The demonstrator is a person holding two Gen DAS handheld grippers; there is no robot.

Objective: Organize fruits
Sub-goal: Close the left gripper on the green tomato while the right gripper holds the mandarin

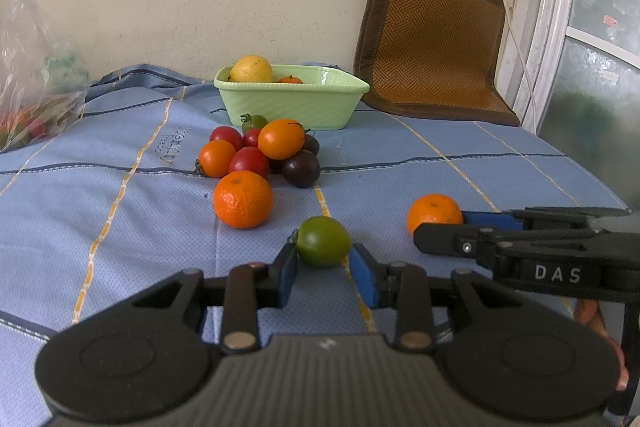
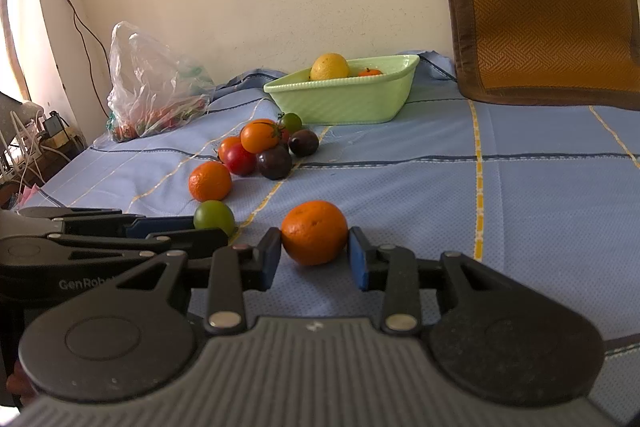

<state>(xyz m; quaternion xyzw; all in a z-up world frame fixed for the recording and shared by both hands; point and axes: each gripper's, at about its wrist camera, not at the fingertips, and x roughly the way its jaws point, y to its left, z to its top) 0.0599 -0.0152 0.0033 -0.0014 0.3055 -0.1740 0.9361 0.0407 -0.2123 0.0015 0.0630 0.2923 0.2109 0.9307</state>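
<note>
Claws both closed on fruit: I have the left claw (image 1: 323,261) pinching the green tomato (image 1: 323,241) and the right claw (image 2: 314,253) pinching a mandarin (image 2: 314,231), both fruits low over the near part of the blue bedsheet (image 2: 540,195), side by side. Farther off a second mandarin (image 1: 242,199) lies alone, just beyond it a heap of tomatoes (image 1: 260,147), and at the far wall the green basin (image 1: 290,103) holds a lemon (image 1: 252,69).
</note>
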